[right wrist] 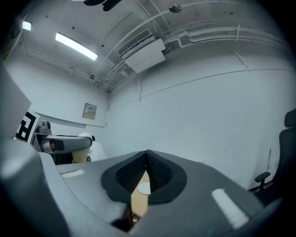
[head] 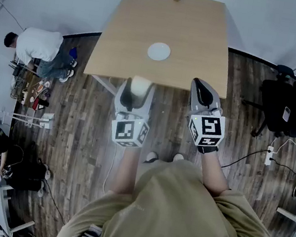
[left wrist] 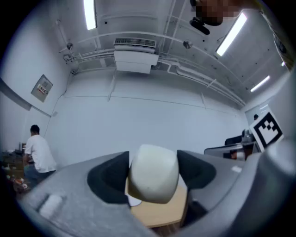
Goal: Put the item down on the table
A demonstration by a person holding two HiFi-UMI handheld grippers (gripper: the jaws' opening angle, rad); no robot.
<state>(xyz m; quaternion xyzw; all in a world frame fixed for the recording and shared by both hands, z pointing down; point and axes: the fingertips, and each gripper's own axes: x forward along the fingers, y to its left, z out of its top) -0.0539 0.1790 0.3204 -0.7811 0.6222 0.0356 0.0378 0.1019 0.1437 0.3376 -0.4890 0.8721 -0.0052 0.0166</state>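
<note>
Item (left wrist: 153,173) clamped in left tongs (head: 138,87), above floor, right tongs (right wrist: 147,159) closed, empty

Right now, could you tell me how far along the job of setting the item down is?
Done: the left tool has the cream rounded item clamped between its jaws. In hand: it is held up by the table's near edge. Left: bring it over the tabletop, lower it and release. The right tool is shut and empty.

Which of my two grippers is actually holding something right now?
The left gripper: its jaws are clamped on a cream rounded block. The right gripper has its jaws pressed together with nothing between them.
</note>
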